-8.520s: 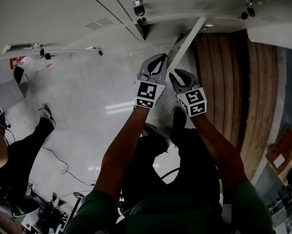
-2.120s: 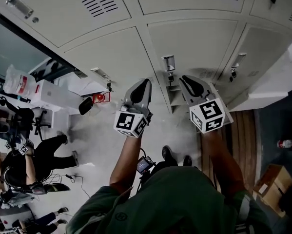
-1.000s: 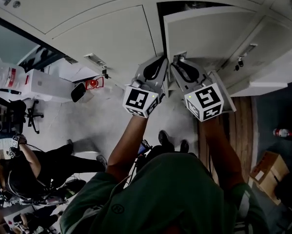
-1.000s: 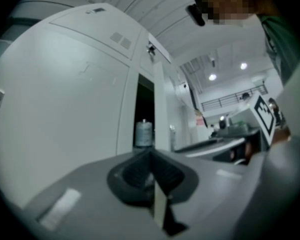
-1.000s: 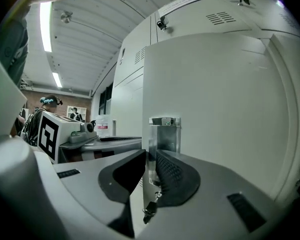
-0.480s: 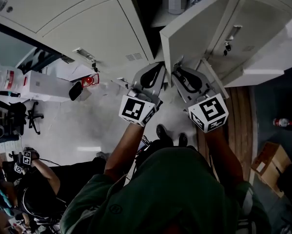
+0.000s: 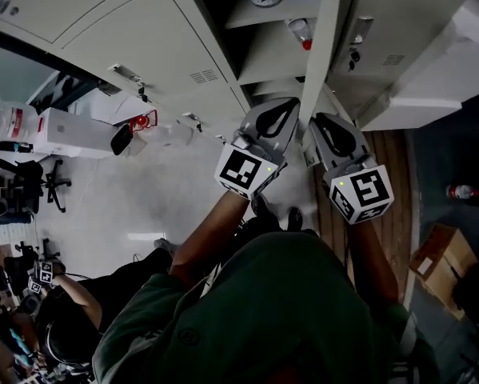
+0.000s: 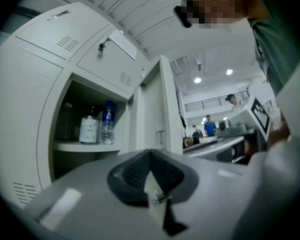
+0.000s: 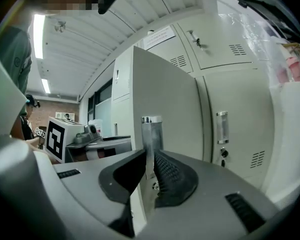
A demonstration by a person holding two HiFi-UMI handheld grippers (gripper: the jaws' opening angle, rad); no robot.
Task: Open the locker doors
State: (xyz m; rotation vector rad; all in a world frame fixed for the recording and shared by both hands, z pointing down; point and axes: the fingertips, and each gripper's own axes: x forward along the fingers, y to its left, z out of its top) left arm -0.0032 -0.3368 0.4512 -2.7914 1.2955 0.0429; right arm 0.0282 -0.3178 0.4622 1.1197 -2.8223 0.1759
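At locker door (image 7: 323, 46) | right gripper (image 9: 151, 156) clamped on metal handle (image 9: 152, 129) (stiff, slick: hold mid-bar) | left gripper (image 8: 150, 156) jaws together, empty | door likely light, swings easily

Noted at left on pale floor (image 7: 167, 190): white box (image 7: 63, 132), plastic bag with red print (image 7: 11, 120) just beside it, black office chair (image 7: 33, 184) near. Seated person (image 7: 71, 294) at lower left. At right: wooden floor strip (image 7: 379, 158), small bottle (image 7: 461, 191) on dark flooring (image 7: 455, 134), cardboard box (image 7: 441, 256). On shelf (image 8: 84, 146): clear water bottle (image 8: 106, 124) beside white-labelled bottle (image 8: 88, 130). Overhead: lit ceiling lights (image 8: 197, 80).
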